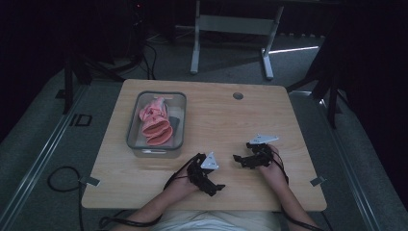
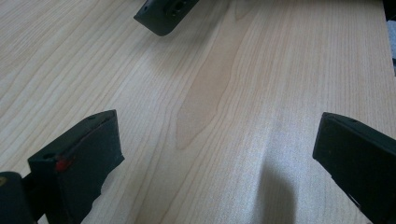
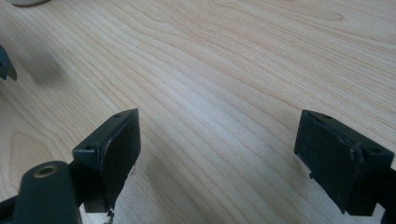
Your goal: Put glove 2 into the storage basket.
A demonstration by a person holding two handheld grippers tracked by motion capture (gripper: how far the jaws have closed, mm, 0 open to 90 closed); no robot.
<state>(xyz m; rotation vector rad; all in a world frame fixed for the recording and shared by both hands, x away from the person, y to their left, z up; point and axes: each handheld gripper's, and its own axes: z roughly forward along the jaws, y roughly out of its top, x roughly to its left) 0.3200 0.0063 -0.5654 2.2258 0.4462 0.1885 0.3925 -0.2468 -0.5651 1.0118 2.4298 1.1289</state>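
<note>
Forearms come in from the near edge of the counter (image 1: 226, 115), each hand carrying a hand-held gripper low over the bare wood. Over on the left side of the counter sits a grey bin (image 1: 179, 126) with clear walls, and inside it lies a pink cloth (image 1: 155, 122), bunched and folded over itself, with a dark flat thing beneath it that I cannot make out. The cloth lies well apart from both tools.

Moving right, the left hand-held gripper (image 1: 215, 187) rests near the front edge, pointing to the right, its jaws spread wide with nothing between them; the left gripper view shows plain wood grain in the gap and the tip of the other tool farther off. To the right, the right hand-held gripper (image 1: 239, 160) points left toward its partner, jaws likewise wide apart and empty.

As for the cloth, it looks light and limp, so I judge it will sag and trail when lifted and will not slip much against the pads. The raised fold at the top of the bunch seems the best place to pinch, since a grip there should gather several layers at once. The bin walls stand close around it, so coming in from above looks easier than from the side.
</note>
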